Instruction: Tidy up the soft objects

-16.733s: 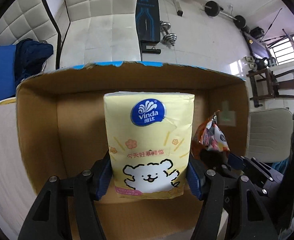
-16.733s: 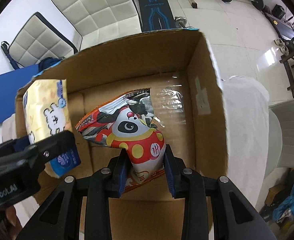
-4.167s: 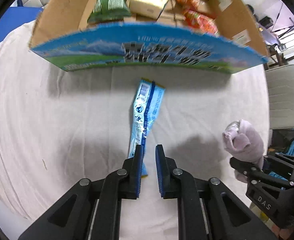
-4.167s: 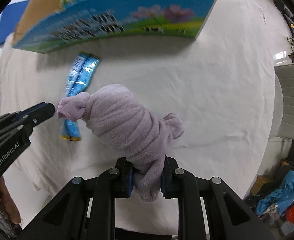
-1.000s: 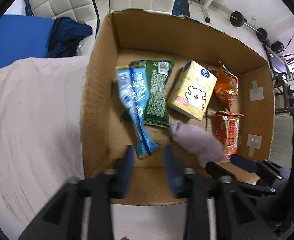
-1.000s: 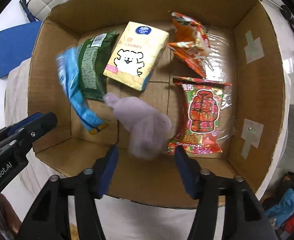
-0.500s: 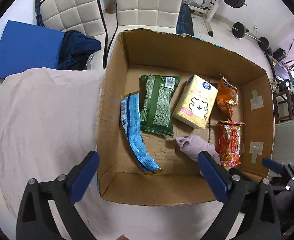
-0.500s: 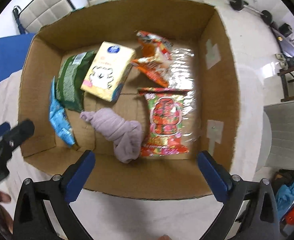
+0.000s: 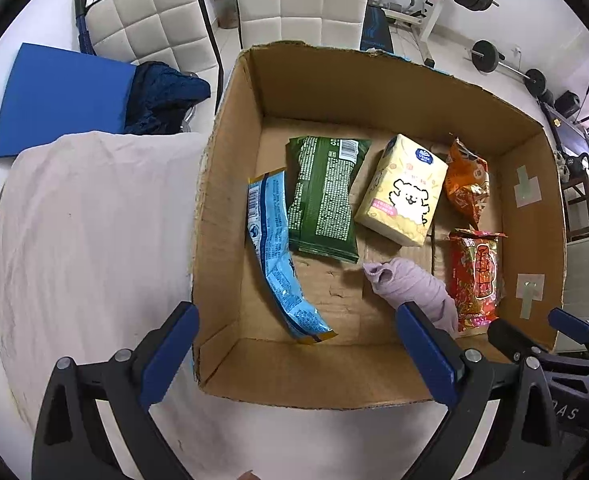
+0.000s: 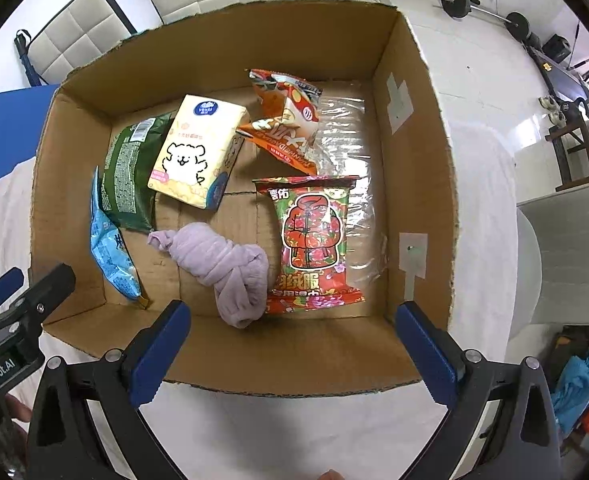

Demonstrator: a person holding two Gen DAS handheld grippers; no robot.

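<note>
Hovering over the cardboard box [image 9: 230,184] w/ both claws pointing straight down: left claw [image 9: 294,352] and right claw [image 10: 290,344] have just been opening, now spread as wide as they go, nothing between the pads of either.

All soft items lie flat on the box floor. Blue packet [image 9: 278,256] runs along the left wall, green packet [image 9: 322,196] just beside it and slightly overlapping, yellow tissue pack [image 10: 194,152] leaning partly on the green one. Orange snack bag [image 10: 286,120] sits crumpled toward the far side, red packet [image 10: 310,240] near the right wall. Lilac cloth bundle [image 10: 226,268] is at the near side, touching the red packet's edge. Prob. each was dropped into whatever gap was left, hence the loose side-by-side rows, not a stack.

Room: bare cardboard shows betw. blue packet and cloth, also in the far-left corner and along the right wall over some clear plastic film. Near wall of the box sits right under both claws, so any descent needs to clear that rim first. Tabletop cloth [image 9: 86,232] left of the box has nothing on it in view; task looks about done, though what lies outside these views can't be told.
</note>
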